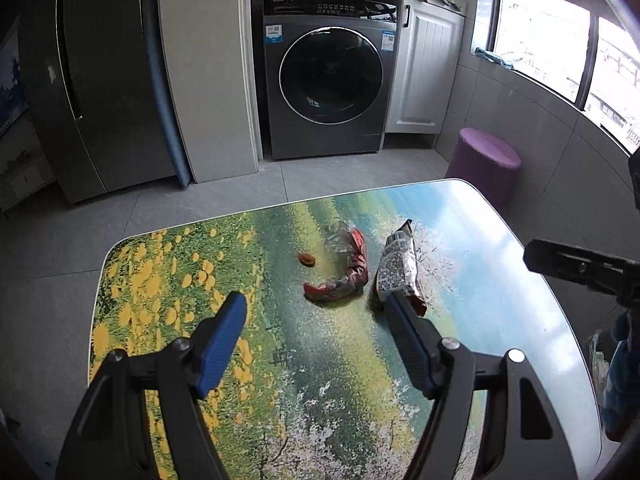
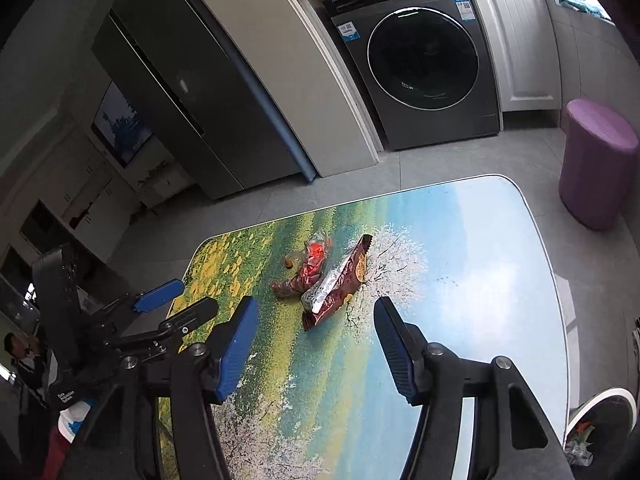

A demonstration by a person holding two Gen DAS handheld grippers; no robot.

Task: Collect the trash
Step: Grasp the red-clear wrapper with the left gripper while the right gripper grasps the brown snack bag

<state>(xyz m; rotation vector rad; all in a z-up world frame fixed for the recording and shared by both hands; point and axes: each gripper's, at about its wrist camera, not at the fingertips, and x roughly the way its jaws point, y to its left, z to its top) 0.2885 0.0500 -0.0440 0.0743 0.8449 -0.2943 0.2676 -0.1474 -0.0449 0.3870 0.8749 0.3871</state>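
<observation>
Beside table [image 2: 520, 280], only rt view shows bin [image 2: 608, 396], prob. holding trash.

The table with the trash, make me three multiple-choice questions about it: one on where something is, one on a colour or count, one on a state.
1. Where is the small brown scrap?
A. left of the red wrapper
B. on the floor
C. on the stool

2. What colour is the stool?
A. green
B. purple
C. white

3. How is the left gripper?
A. shut on the snack bag
B. shut on nothing
C. open above the table

Answers: 1 A, it lies on the table just left of the wrapper. 2 B, its top and side are purple. 3 C, its fingers are spread, holding nothing.
</observation>
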